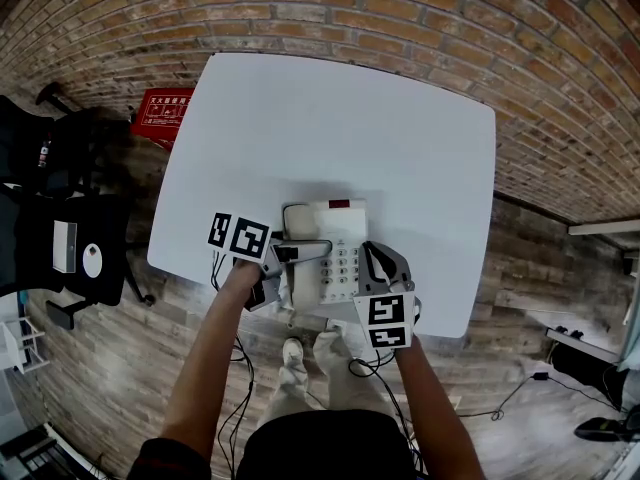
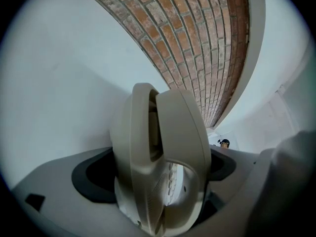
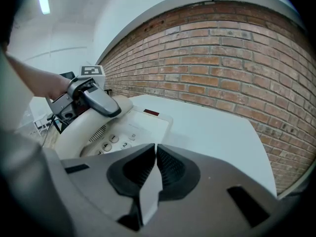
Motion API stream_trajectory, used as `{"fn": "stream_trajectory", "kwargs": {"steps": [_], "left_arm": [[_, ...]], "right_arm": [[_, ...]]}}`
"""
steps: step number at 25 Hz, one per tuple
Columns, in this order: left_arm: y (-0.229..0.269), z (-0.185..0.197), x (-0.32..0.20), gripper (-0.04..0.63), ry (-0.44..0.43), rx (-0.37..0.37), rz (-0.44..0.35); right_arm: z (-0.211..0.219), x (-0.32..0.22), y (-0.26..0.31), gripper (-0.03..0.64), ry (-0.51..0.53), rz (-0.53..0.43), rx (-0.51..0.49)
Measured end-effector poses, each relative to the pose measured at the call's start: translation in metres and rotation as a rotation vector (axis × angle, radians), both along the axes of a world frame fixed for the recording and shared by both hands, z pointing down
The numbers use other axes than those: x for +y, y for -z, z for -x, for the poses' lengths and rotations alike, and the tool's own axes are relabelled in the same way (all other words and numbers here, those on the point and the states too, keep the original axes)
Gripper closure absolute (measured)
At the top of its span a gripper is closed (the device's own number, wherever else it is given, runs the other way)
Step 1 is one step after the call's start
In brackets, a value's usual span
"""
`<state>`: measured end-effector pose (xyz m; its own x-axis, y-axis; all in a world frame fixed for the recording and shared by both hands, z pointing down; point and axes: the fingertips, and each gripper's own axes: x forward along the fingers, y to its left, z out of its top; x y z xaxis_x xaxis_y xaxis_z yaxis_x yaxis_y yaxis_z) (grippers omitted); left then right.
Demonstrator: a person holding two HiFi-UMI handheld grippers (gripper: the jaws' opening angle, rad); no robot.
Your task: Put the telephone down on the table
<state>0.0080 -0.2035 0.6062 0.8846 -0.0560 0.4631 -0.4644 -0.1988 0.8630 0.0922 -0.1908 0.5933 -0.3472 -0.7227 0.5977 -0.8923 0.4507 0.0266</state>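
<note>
A cream desk telephone (image 1: 340, 230) stands on the white table (image 1: 330, 118) close to its near edge. Its handset (image 1: 298, 286) lies along the base's left side. My left gripper (image 1: 285, 258) is shut on that handset; in the left gripper view the handset (image 2: 168, 147) stands on edge and fills the gap between the two jaws. My right gripper (image 1: 378, 263) hovers by the phone's right side, shut and holding nothing. In the right gripper view its shut jaws (image 3: 155, 149) point over the keypad (image 3: 116, 139), and the left gripper's finger (image 3: 98, 100) crosses the handset (image 3: 79, 127).
The far part of the table is bare white. A red box (image 1: 160, 113) lies on the floor by its left corner, and black equipment (image 1: 60, 238) stands farther left. Cables (image 1: 235, 388) trail over the wooden floor near the person's feet. Brick paving runs beyond the table.
</note>
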Motion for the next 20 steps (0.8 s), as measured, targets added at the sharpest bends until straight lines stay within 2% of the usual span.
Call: {"fn": "stream_trajectory", "kwargs": {"steps": [20], "left_arm": [[-0.0017, 0.0037, 0.0004, 0.095, 0.049, -0.049, -0.03]], "right_arm": [[0.0039, -0.0003, 0.0006, 0.592, 0.005, -0.019, 0.037]]}}
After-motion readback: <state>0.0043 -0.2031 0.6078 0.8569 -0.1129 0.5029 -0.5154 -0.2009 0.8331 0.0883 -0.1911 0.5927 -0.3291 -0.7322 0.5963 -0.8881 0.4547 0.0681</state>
